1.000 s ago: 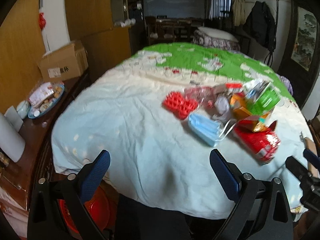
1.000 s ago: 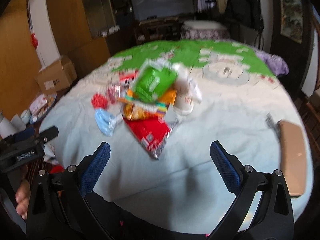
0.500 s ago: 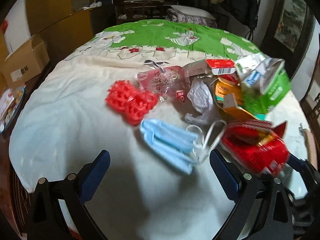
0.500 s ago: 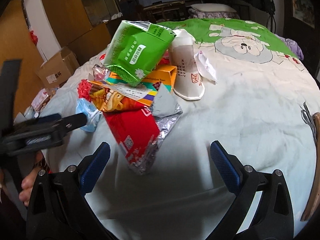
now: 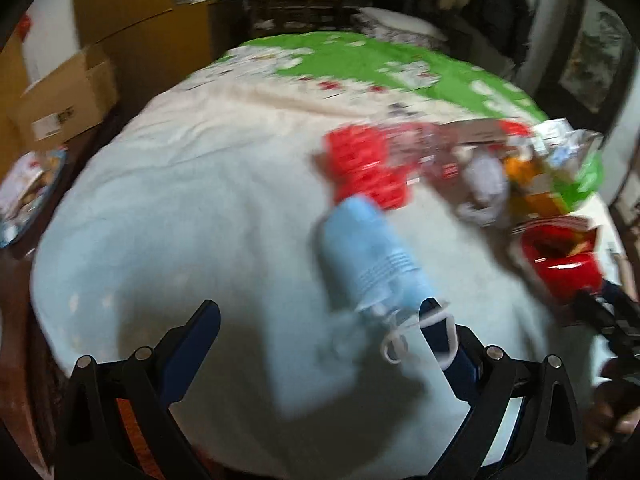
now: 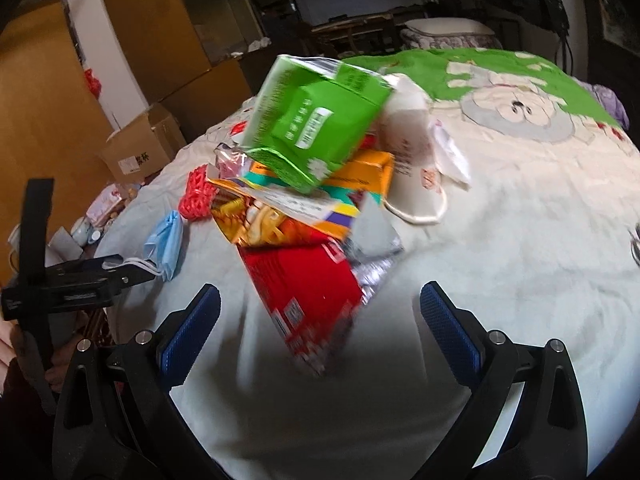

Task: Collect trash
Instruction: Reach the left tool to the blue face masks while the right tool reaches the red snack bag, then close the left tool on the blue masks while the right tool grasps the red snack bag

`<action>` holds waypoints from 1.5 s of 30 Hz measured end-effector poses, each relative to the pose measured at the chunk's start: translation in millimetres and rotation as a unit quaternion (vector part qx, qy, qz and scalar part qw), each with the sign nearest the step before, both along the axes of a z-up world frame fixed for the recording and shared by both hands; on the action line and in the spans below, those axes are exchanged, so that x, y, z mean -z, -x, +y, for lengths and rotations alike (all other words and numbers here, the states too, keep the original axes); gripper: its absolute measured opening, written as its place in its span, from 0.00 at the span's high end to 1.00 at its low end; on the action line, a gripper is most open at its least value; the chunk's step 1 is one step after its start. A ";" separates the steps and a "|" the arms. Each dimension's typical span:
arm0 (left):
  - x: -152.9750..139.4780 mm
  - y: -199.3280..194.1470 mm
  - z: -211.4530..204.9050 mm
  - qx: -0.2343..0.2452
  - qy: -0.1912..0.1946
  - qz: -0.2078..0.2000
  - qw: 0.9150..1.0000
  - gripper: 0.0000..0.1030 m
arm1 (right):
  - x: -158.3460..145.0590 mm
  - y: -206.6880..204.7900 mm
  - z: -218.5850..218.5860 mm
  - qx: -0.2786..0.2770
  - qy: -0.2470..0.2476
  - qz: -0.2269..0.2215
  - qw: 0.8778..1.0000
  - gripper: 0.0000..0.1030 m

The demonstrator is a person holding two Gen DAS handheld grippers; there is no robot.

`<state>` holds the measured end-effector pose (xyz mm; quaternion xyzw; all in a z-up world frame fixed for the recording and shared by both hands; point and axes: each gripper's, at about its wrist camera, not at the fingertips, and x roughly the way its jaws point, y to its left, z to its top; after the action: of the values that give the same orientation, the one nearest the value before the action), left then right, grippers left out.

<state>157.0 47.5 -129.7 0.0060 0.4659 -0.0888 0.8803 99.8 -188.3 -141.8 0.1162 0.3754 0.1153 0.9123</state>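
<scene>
My left gripper (image 5: pixel 320 326) and right gripper (image 6: pixel 320 308) are gaping wide, empty, the mask (image 5: pixel 370 256) loop touching my left fingers (image 5: pixel 438 330).

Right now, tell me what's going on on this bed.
A person with a gripper in each hand is collecting trash heaped on the bed. The left gripper, jaws open, is at the blue mask, whose ear loops lie over one finger; it isn't gripped. The right gripper, also open, points at the red wrapper at the front of the pile, under the green carton. Nothing is picked up yet.
</scene>
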 end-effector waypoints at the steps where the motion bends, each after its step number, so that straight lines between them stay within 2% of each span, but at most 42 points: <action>1: -1.2 -3.4 -7.1 0.013 0.005 -0.005 1.000 0.06 | 0.8 -2.2 1.9 -0.002 0.001 0.002 1.000 0.07; 6: 10.7 -30.9 -31.3 0.023 -0.013 -0.002 1.000 0.06 | 3.6 -2.3 3.8 -0.006 -0.007 0.005 1.000 0.07; 9: 20.0 -40.8 -31.4 0.016 0.002 0.020 1.000 0.09 | 4.1 -1.6 2.6 -0.007 -0.012 0.003 1.000 0.07; 12: 15.5 -33.7 -24.0 0.015 0.005 0.002 1.000 0.34 | 5.5 1.1 2.2 -0.008 -0.016 -0.003 1.000 0.07; 14: 10.3 -25.8 -16.1 0.022 0.025 -0.004 0.999 0.57 | 6.7 1.2 1.9 -0.009 -0.014 -0.006 1.000 0.07; 15: 8.2 -23.2 -13.8 0.023 0.032 -0.004 0.999 0.59 | 7.1 1.8 2.2 -0.009 -0.012 -0.008 1.000 0.11; 16: 6.3 -20.7 -10.3 0.024 0.039 -0.006 0.999 0.65 | 6.1 3.1 3.6 -0.009 -0.006 -0.014 1.000 0.16; 17: 5.2 -18.4 -7.8 0.026 0.045 -0.005 0.999 0.72 | 4.9 3.8 5.7 -0.011 0.000 -0.017 1.000 0.29; 18: 4.1 -15.4 -6.8 0.028 0.049 -0.004 0.998 0.74 | 3.7 5.1 8.7 -0.014 0.007 -0.019 1.000 0.34; 20: 0.3 -7.8 -5.2 0.032 0.056 -0.006 0.998 0.82 | 0.1 8.6 15.1 -0.027 0.012 -0.027 0.999 0.55; 21: -0.8 -4.1 -4.5 0.034 0.058 -0.007 0.998 0.82 | -1.8 10.1 17.4 -0.032 0.011 -0.030 0.999 0.60; 23: -3.7 4.3 -5.1 0.045 0.068 -0.003 0.997 0.81 | -7.0 13.8 23.4 -0.049 0.010 -0.039 0.998 0.61; 24: -3.0 6.2 -5.8 0.048 0.070 0.004 0.996 0.76 | -8.2 14.9 26.3 -0.057 0.012 -0.040 0.998 0.61; 26: 0.2 10.0 -4.5 0.044 0.071 0.022 0.996 0.42 | -9.4 17.2 33.2 -0.073 0.015 -0.036 0.997 0.60; 29: -0.4 21.1 1.6 0.033 0.069 0.023 0.997 0.23 | -9.5 19.9 36.9 -0.090 0.014 -0.031 0.995 0.59; 31: -2.6 26.3 7.5 0.029 0.082 0.024 0.996 0.14 | -10.3 22.3 34.0 -0.094 0.011 -0.027 0.995 0.57; 36: -6.6 15.1 6.2 0.028 0.096 0.023 0.995 0.11 | -14.1 26.1 14.9 -0.078 0.003 -0.029 0.997 0.42; 40: -1.7 -1.3 -7.1 0.051 0.126 0.044 0.990 0.11 | -20.0 32.6 -1.8 -0.049 -0.002 -0.039 0.998 0.37; 43: 4.2 -14.5 -14.1 0.049 0.103 0.047 0.992 0.11 | -22.3 36.3 -12.9 -0.035 -0.021 -0.045 0.998 0.36; 45: 6.6 -17.1 -10.7 0.036 0.103 0.058 0.992 0.11 | -23.5 36.0 -11.3 -0.038 -0.020 -0.048 0.998 0.36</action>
<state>174.1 36.8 -136.2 -0.0734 0.5037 -0.1684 0.8441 63.8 -199.6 -118.3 0.1147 0.3332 0.1629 0.9215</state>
